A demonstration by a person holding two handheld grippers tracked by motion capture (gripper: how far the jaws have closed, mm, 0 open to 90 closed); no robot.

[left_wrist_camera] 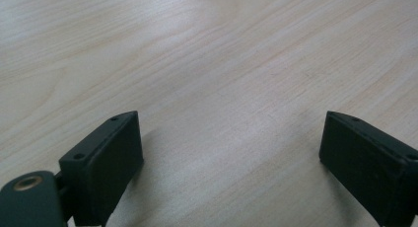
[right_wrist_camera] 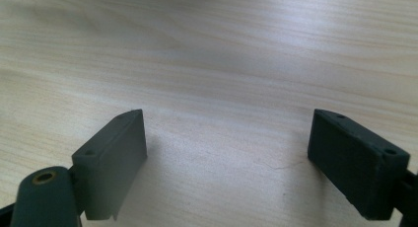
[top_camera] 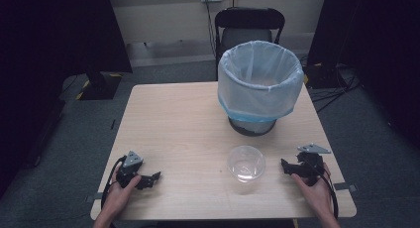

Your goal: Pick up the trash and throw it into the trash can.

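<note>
I have the left gripper (top_camera: pixel 148 179) near the table's (top_camera: pixel 173 124) front-left corner and the right gripper (top_camera: pixel 292 167) near its front-right corner, both with jaws spread wide over bare wood. A clear bowl (top_camera: pixel 246 163) sits between them by the front edge. The lined bin (top_camera: pixel 260 84) stands at the back edge, right of centre.

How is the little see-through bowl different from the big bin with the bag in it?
The clear bowl is low, small and see-through; the bin is tall, far bigger, and lined with a whitish bag with a blue edge. The bowl sits near the person's side, between the two grippers; the bin stands farther back, by the chair. Both are round, open on top, upright, and rest on the wooden table.
</note>
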